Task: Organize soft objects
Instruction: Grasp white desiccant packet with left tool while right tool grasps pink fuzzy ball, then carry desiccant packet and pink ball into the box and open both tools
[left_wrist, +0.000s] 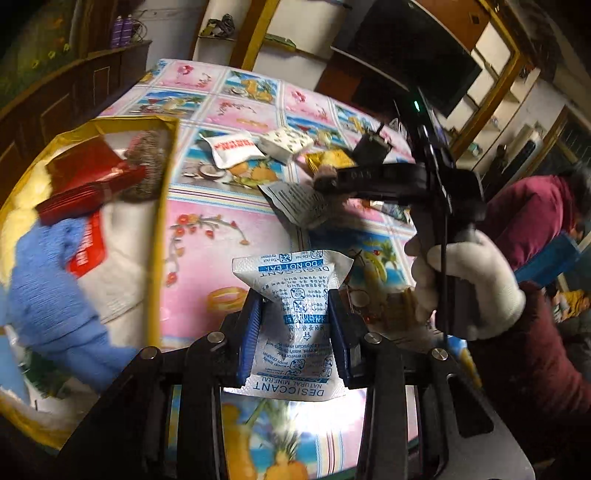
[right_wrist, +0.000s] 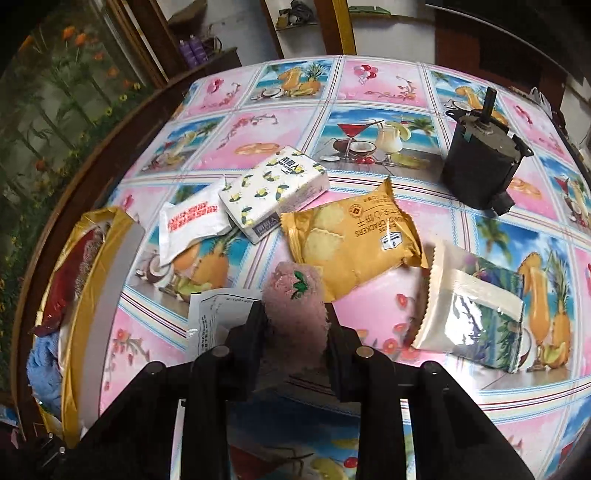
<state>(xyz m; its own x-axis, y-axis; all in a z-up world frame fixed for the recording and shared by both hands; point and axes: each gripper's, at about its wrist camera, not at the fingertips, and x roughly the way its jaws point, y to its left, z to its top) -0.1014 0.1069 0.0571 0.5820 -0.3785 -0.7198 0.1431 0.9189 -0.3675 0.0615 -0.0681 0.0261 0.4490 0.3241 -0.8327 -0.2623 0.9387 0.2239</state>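
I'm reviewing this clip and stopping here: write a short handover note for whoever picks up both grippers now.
Left gripper: shut on a desiccant packet, lifted above the table beside the yellow box.
Right gripper: shut on a pink fuzzy cloth, low over the tablecloth.
Done: the box already holds a blue cloth, a red packet and other soft items.
Left: drop both held items in the box, then sort the white sachet, tissue pack, cracker packet and the white-and-clear pouch. The black motor is hard; probably leave it.
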